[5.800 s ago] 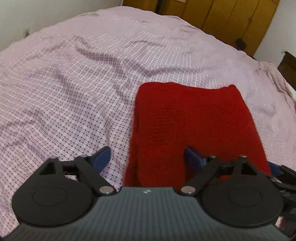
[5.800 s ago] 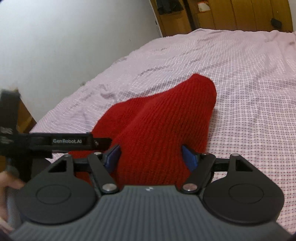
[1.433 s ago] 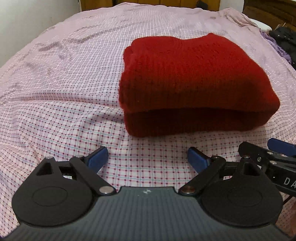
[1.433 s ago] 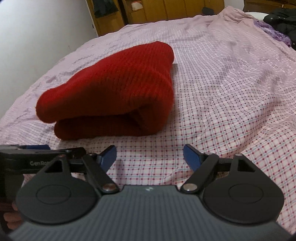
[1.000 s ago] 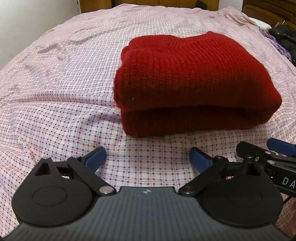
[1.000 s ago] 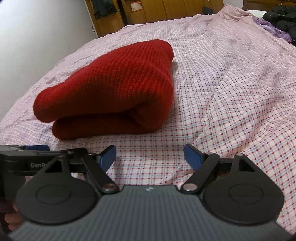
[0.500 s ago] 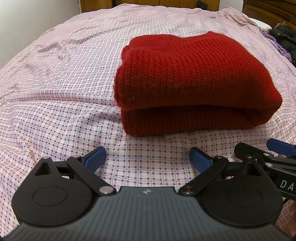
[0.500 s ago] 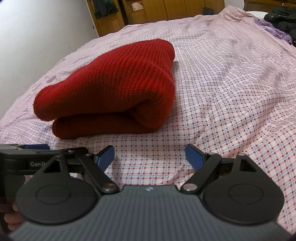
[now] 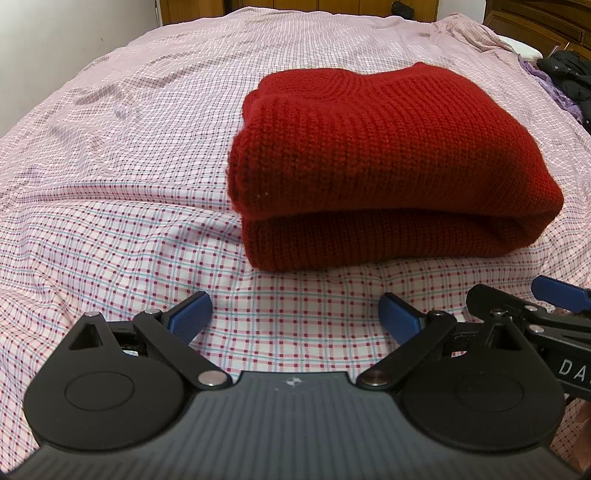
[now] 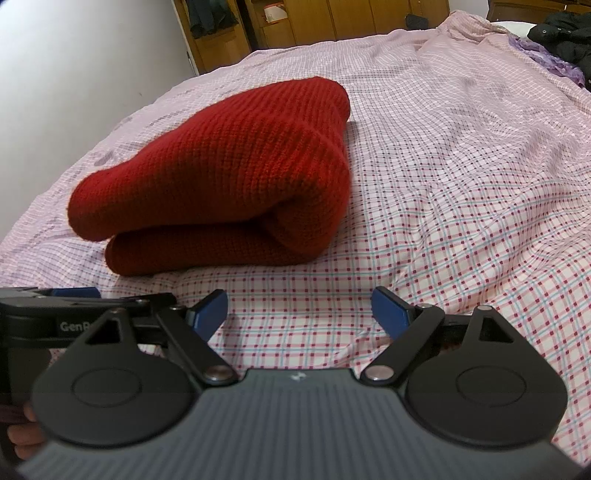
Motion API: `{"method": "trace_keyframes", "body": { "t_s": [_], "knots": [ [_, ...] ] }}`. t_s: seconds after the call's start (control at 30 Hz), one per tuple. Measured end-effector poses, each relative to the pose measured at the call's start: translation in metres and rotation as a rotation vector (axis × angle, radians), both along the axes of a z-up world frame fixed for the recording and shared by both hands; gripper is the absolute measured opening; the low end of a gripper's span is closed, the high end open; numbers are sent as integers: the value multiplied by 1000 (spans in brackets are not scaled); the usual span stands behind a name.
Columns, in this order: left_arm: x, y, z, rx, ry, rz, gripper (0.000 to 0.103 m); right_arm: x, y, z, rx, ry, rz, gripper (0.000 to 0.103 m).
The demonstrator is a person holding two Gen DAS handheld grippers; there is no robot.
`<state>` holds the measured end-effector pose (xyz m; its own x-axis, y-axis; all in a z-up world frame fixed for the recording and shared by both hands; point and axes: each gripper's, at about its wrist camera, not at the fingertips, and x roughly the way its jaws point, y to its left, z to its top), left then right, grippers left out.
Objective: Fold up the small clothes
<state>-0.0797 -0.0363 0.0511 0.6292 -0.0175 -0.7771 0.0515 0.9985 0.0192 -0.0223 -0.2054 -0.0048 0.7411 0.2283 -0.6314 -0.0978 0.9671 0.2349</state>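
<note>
On the bed (image 9: 110,155), toward its middle and well clear of every edge in view, lies the red sweater (image 9: 388,158), folded over on itself into a thick two-layer bundle. Its rounded fold faces the right side of the bed, and the open edges with the ribbed collar face the left, so the layers rest on each other and the bundle holds its shape without anything pinning it. The checked sheet beneath is lightly wrinkled around it.

The left hand-held gripper (image 9: 293,310) hangs just short of the sweater's near side, its blue pads set wide with only sheet between them. The right hand-held gripper (image 10: 299,308) sits beside it, angled toward the folded end, also spread wide and holding nothing; its pads touch neither sweater nor sheet. Both tilt downward at the bundle from the near edge of the bed, which reads as a step back to check the result.

The fold looks finished: the outline is compact and roughly square. A dark jacket (image 10: 565,29) lies near the far right corner, apart from the work.
</note>
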Motion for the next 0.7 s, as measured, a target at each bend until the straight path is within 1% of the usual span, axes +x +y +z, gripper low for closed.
{"method": "trace_keyframes", "body": {
  "t_s": [0.7],
  "knots": [
    [0, 0, -1, -1, 2, 0, 100, 1, 1, -1, -7, 3, 4, 89]
  ]
}}
